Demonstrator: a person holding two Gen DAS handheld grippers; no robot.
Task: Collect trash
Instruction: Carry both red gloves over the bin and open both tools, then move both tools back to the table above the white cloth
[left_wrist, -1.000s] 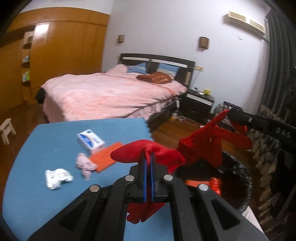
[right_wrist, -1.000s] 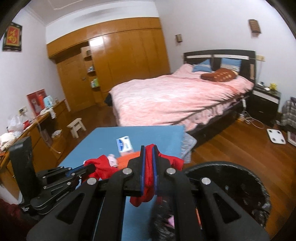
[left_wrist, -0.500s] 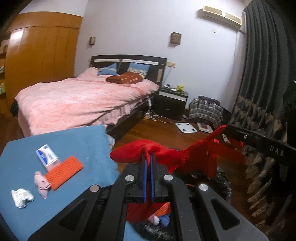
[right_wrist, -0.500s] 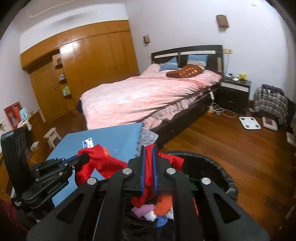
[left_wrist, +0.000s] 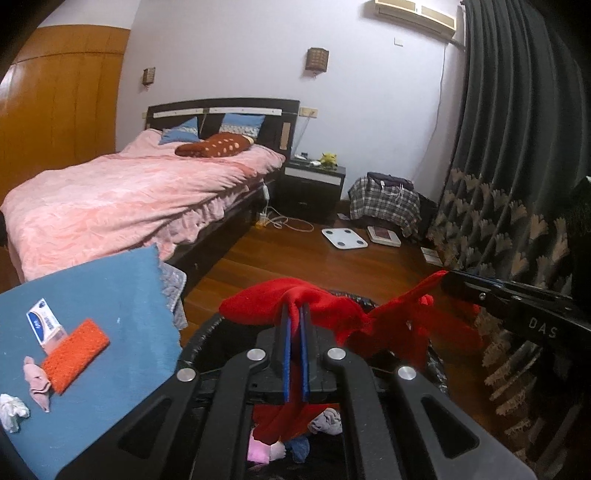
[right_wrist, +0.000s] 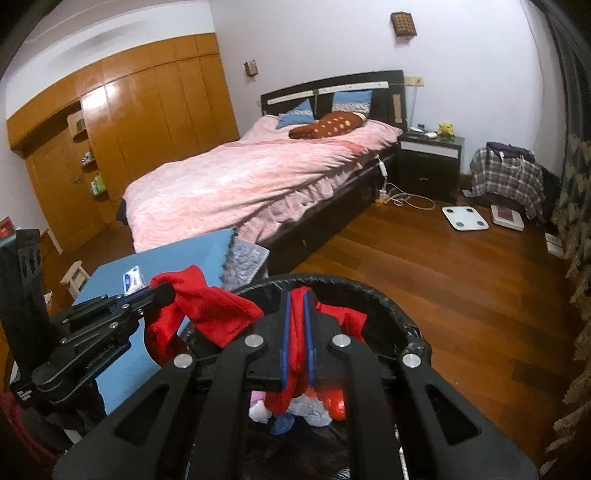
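- Holding one red cloth (left_wrist: 325, 306) between them, both grippers hang over the black-lined trash bin (right_wrist: 391, 317), which stands on the wooden floor just beside the blue counter (left_wrist: 110, 295).
- Left gripper (left_wrist: 294, 314): its blue pads are pinched almost together on a fold of the cloth, with red fabric bunched over the tips and a tail hanging below them into the bin.
- Right gripper (right_wrist: 297, 299): likewise nearly closed on the other end of the cloth, with a strip of red running down between its pads.
- The cloth spans from one gripper to the other above the bin's opening; it is not yet let go.
- Done so far, judging by what lies in the bin: several pieces already sit at the bottom, among them something pink (left_wrist: 258, 448), a grey wad (left_wrist: 327, 422) and a blue scrap (right_wrist: 282, 424).
- Left to do, as I read it: release the red cloth, then clear the counter.
- On the counter remain an orange knitted piece (left_wrist: 75, 354), a blue-and-white tissue pack (left_wrist: 44, 325) touching its far end, a pink crumpled bit (left_wrist: 37, 380) beside its near end, and a white crumpled tissue (left_wrist: 13, 410) near the counter's edge.
- All four lie well apart from both grippers, off to the left in the left wrist view.
- The task looks past its midpoint, though how much trash lies outside these views I cannot tell.
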